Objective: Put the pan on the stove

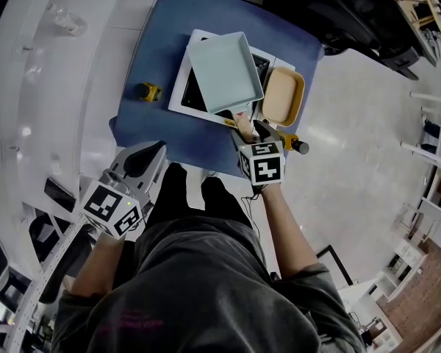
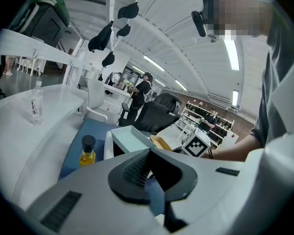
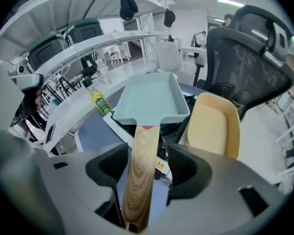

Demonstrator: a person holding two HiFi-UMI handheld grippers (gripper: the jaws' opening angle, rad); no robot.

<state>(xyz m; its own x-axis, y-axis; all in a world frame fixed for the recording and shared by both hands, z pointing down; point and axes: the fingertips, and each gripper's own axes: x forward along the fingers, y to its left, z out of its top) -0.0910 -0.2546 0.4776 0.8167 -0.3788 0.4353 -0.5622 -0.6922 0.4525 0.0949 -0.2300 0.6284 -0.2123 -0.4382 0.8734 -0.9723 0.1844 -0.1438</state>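
A pale green square pan (image 1: 226, 70) rests on the white stove (image 1: 180, 87) with a black top, on the blue table. Its wooden handle (image 3: 139, 175) points toward me and runs between the jaws of my right gripper (image 3: 146, 168). Those jaws stand wide, with a gap on the right side of the handle, so they are not pressing it. From above, the right gripper (image 1: 251, 127) sits at the table's near edge. My left gripper (image 1: 153, 151) hangs off the table's near left corner, jaws together and empty (image 2: 148, 173).
A yellow pan (image 1: 281, 96) lies right of the stove. A small oil bottle (image 1: 148, 91) stands left of it, and another bottle (image 1: 292, 144) lies by my right gripper. A black office chair (image 1: 367, 13) is beyond the table. A water bottle (image 1: 66, 18) stands on the white counter.
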